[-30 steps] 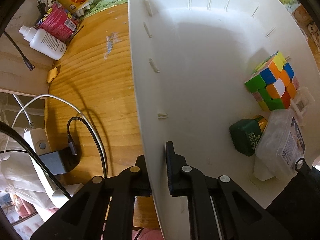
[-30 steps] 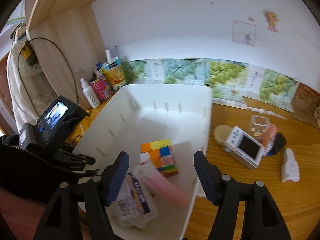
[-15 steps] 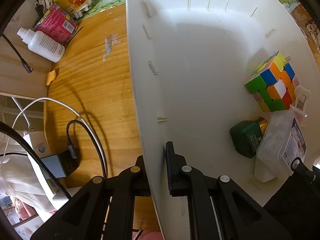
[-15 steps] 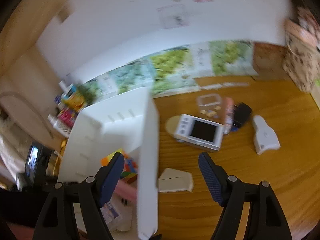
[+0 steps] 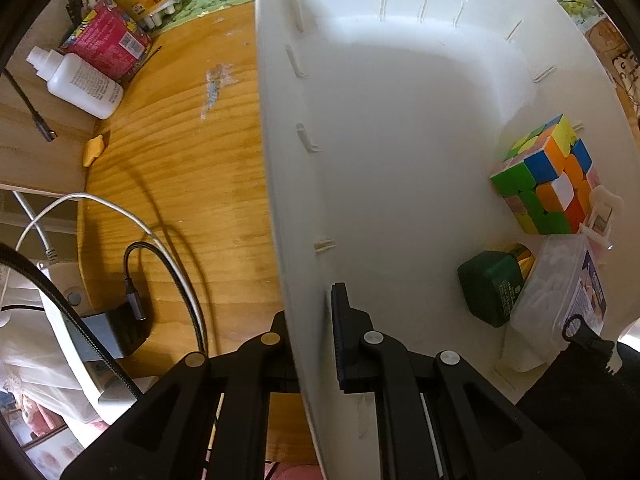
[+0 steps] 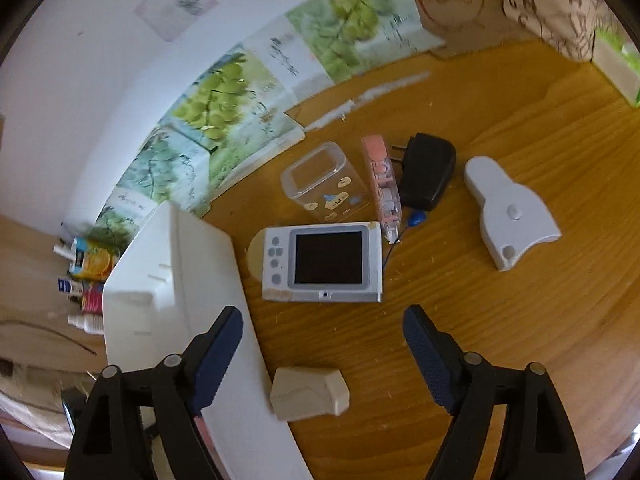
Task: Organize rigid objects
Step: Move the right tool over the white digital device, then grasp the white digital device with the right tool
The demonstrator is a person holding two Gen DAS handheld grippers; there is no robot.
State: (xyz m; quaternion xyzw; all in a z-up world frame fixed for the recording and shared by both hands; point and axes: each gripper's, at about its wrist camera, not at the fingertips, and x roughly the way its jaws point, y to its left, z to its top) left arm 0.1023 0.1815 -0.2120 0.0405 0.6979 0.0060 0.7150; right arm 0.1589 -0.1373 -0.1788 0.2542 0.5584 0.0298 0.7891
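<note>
Our left gripper (image 5: 310,320) stays pinched on the near wall of the white bin (image 5: 400,128), one finger outside, one inside, low in the frame's centre, pointing straight down and unmoved from a second ago. Our right gripper (image 6: 322,344) has just been spreading its jaws and nothing sits between them. A second ago it looked into the bin; now it has swung out over the wooden desk (image 6: 520,340) to the right of it, angled steeply down. We judge the last drop done and a fresh pick beginning. Below the fingertips lies a small beige block (image 6: 308,396); above them the white handheld screen device (image 6: 324,262), then the clear case (image 6: 324,184). Inside the bin, at right, rest the Rubik's cube (image 5: 548,184), a green box (image 5: 488,292) and a clear tub (image 5: 560,300).
</note>
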